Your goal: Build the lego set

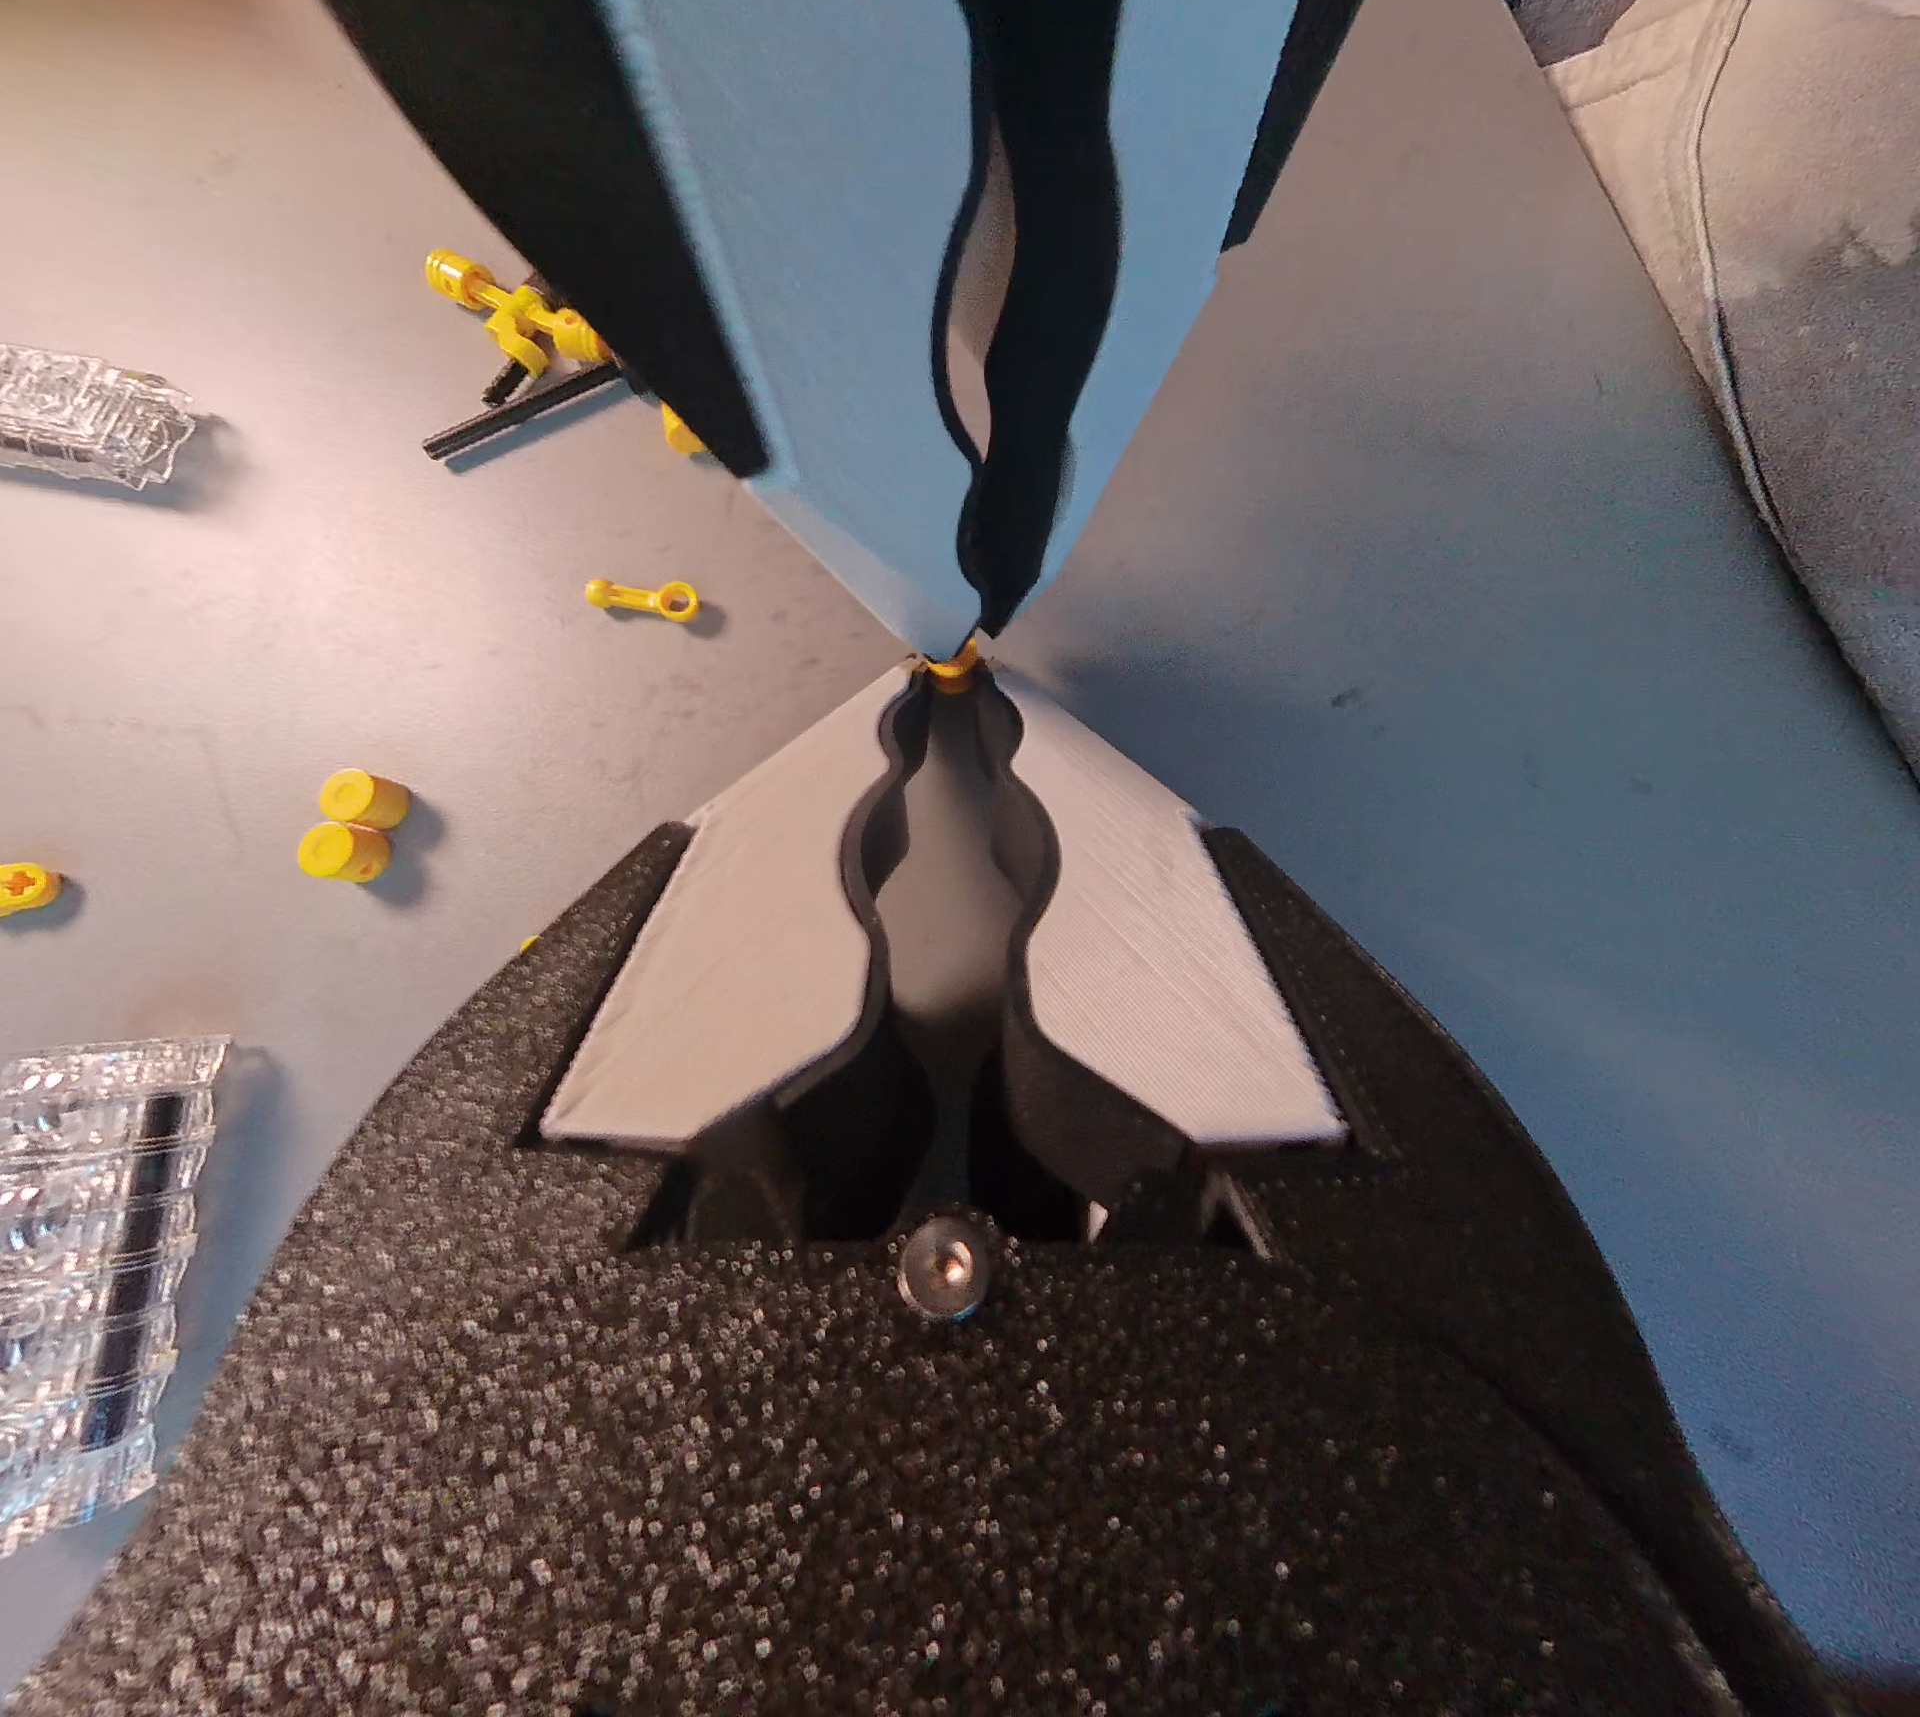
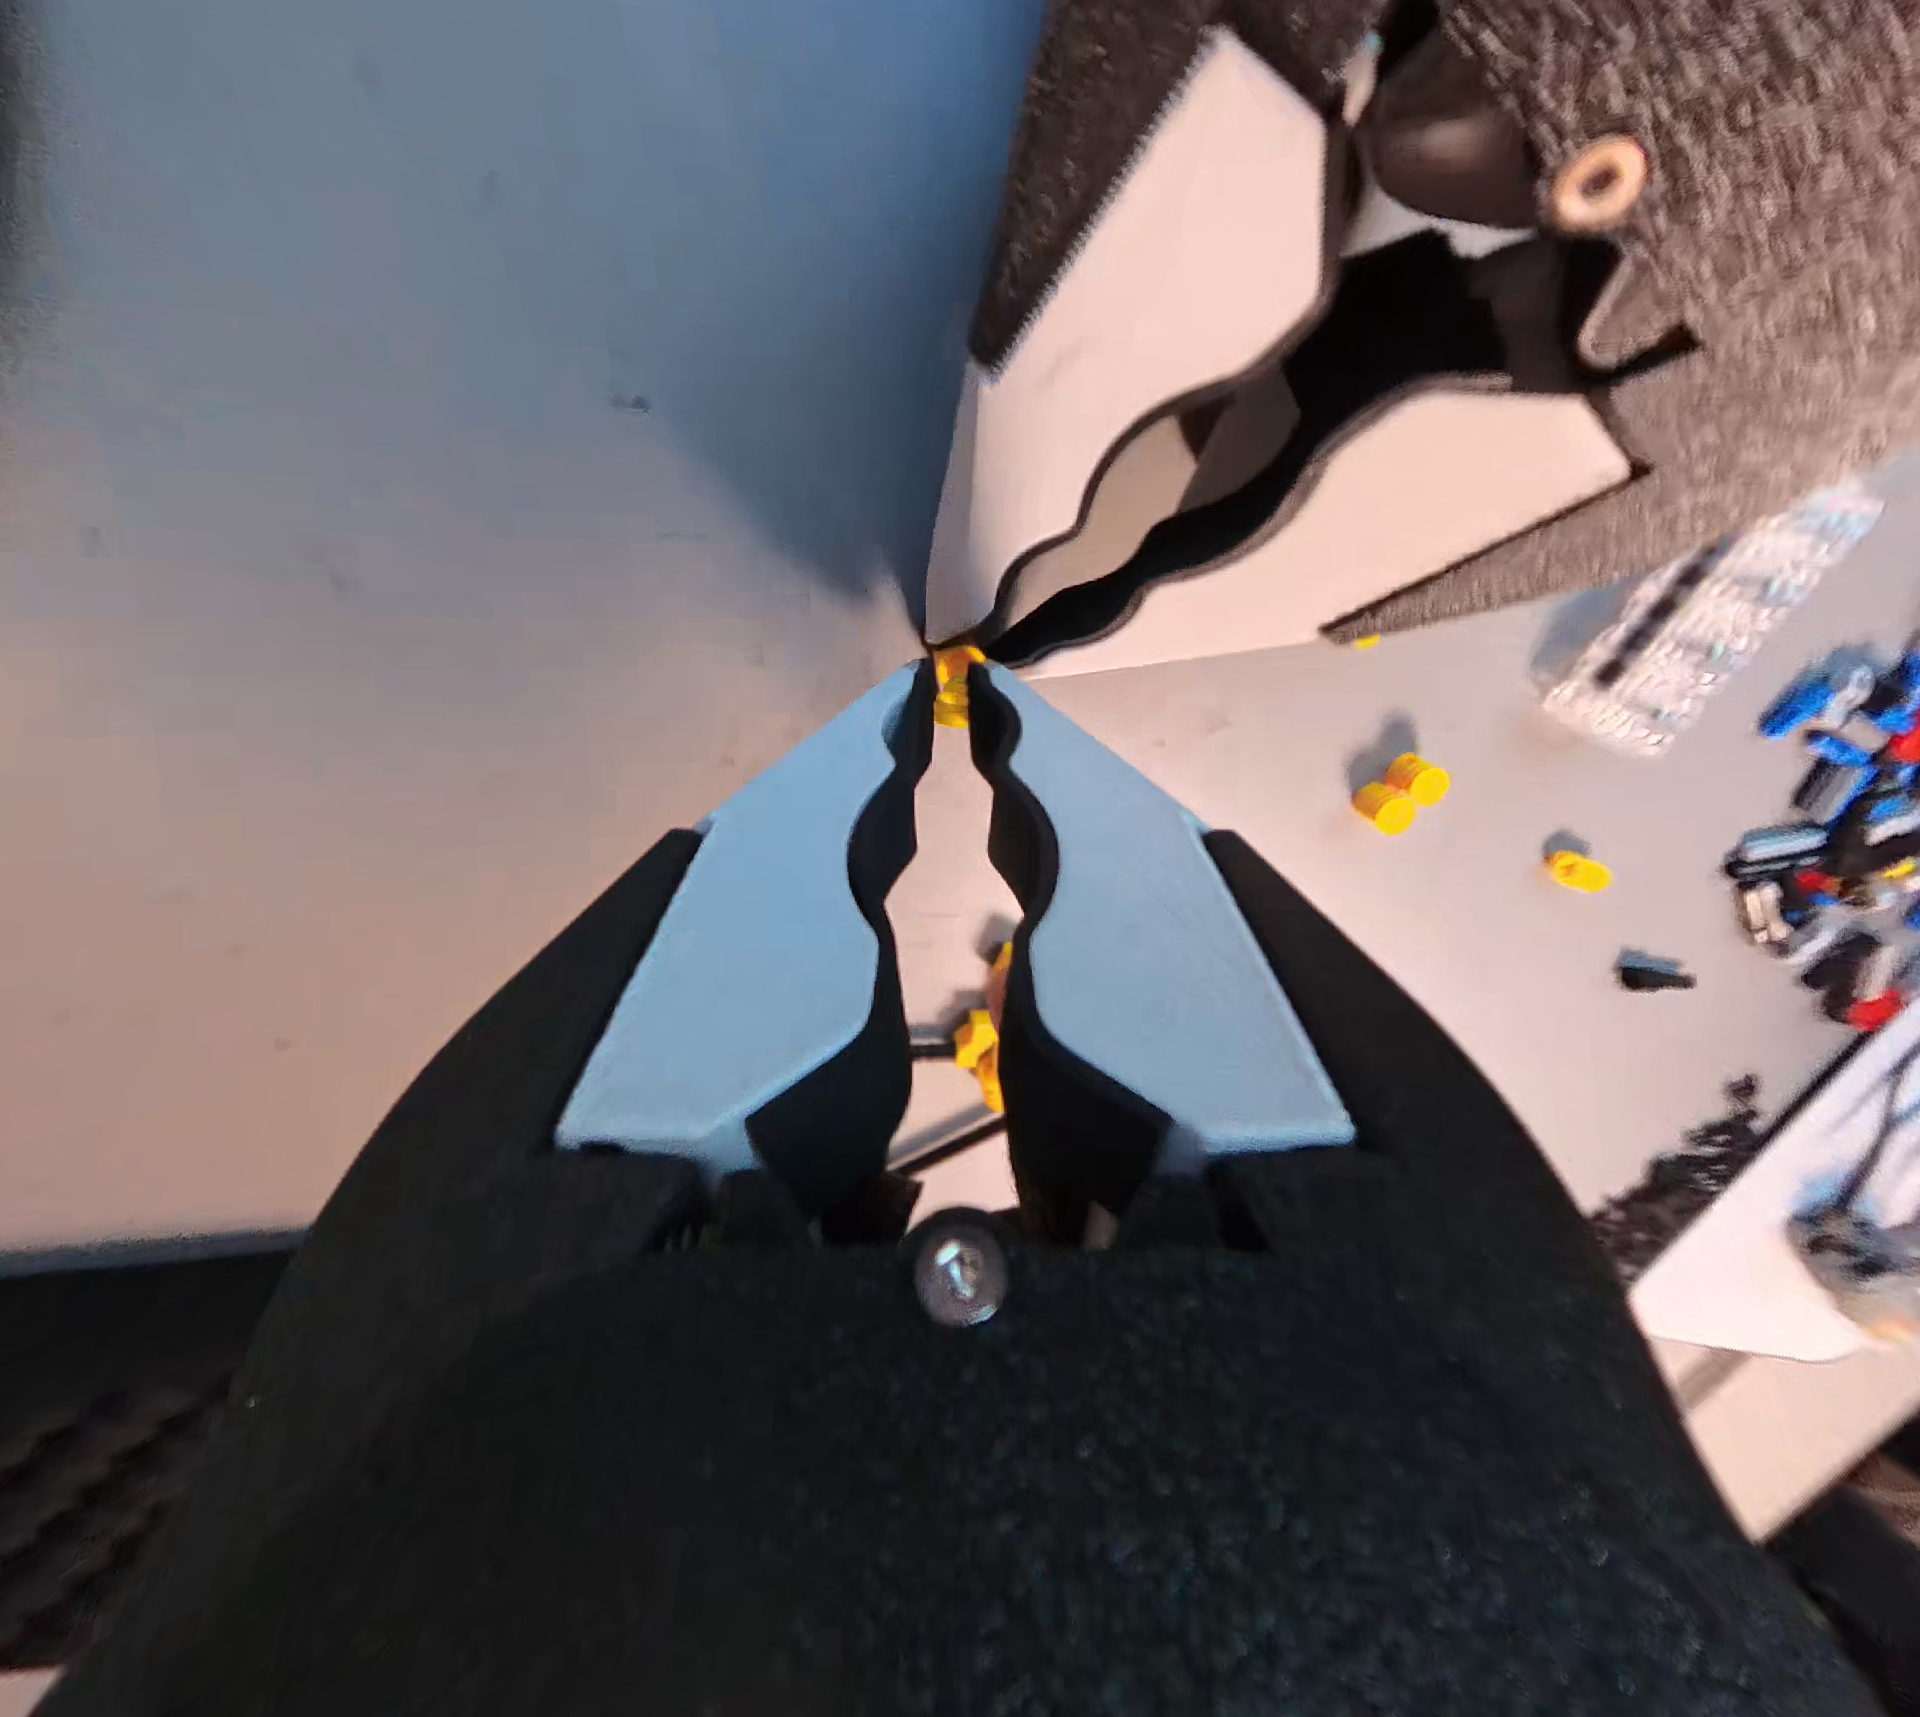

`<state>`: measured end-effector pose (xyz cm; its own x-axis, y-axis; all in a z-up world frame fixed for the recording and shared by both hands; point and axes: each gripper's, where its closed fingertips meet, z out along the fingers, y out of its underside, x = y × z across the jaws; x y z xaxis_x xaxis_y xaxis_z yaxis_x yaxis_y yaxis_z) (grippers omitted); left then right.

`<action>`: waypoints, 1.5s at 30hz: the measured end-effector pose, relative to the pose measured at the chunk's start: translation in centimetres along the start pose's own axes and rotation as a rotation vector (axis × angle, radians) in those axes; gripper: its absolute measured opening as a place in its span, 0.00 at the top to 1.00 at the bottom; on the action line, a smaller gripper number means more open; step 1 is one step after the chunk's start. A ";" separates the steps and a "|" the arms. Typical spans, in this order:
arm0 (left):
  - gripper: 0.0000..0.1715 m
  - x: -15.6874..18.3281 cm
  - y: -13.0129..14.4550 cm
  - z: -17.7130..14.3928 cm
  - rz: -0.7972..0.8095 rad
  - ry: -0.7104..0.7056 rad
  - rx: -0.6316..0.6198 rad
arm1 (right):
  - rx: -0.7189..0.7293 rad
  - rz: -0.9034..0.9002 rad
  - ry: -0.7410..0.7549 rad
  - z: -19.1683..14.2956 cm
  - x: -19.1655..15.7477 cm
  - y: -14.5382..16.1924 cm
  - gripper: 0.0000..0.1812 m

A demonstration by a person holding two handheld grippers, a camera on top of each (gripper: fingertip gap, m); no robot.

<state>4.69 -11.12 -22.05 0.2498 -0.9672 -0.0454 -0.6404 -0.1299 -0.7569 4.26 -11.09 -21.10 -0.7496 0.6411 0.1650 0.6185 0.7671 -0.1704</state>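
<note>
Two hand-held grippers (image 1: 951, 670) (image 2: 951, 680) pinching yellow piece (image 2: 951, 699)

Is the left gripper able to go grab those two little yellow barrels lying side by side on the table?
Probably not yet. The left gripper is shut on a small yellow piece that the right gripper pinches too. The yellow barrels lie uncovered nearby.

A small yellow plastic piece (image 1: 952, 668) hangs above the grey table (image 1: 1351, 732), pinched at one end by the tips of the left gripper (image 1: 952, 680) and at the other by the right gripper (image 2: 951, 680), both closed on it.
</note>
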 end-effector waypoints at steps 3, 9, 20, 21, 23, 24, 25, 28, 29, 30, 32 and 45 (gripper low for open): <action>0.95 0.0 0.0 0.0 -0.005 0.003 -0.001 | -0.060 0.055 -0.004 0.8 -0.2 1.7 0.98; 0.95 0.7 0.0 0.0 0.018 0.019 0.001 | 0.048 0.136 0.022 0.8 -0.4 0.7 0.97; 0.91 0.1 -1.2 -1.6 -0.073 0.018 0.105 | 0.053 0.172 0.126 -0.6 0.0 2.1 0.97; 0.91 0.0 -1.6 -1.8 -0.090 0.019 0.129 | 0.066 0.170 0.146 -0.9 0.1 1.9 0.97; 0.91 -0.1 -1.9 -2.0 -0.106 0.018 0.151 | 0.101 0.175 0.171 -1.4 0.3 1.3 0.97; 0.91 -0.2 -2.1 -2.0 -0.109 0.016 0.158 | 0.115 0.175 0.186 -1.6 0.4 1.1 0.97; 0.92 -0.2 -2.4 -2.1 -0.116 0.018 0.175 | 0.129 0.171 0.201 -1.9 0.5 0.9 0.97; 0.96 -0.2 -3.3 -2.6 -0.163 0.034 0.235 | 0.152 0.145 0.258 -2.6 0.8 0.3 0.97; 0.97 -0.2 -3.5 -2.8 -0.180 0.041 0.250 | 0.142 0.124 0.285 -2.8 1.0 0.3 0.97; 0.96 -0.2 -3.7 -3.0 -0.193 0.050 0.267 | 0.126 0.097 0.314 -3.0 1.1 0.3 0.97; 0.96 -0.2 -4.1 -3.4 -0.226 0.073 0.301 | 0.099 0.056 0.362 -3.2 1.3 0.4 0.97; 0.97 -1.5 -6.6 -5.8 -0.114 -0.082 0.463 | 0.355 0.279 0.423 -6.9 3.1 -0.4 0.90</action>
<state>4.33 -10.12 -13.16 0.3678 -0.9297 0.0178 -0.2200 -0.1056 -0.9698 3.31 -9.24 -13.86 -0.3670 0.8269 0.4261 0.6072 0.5600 -0.5637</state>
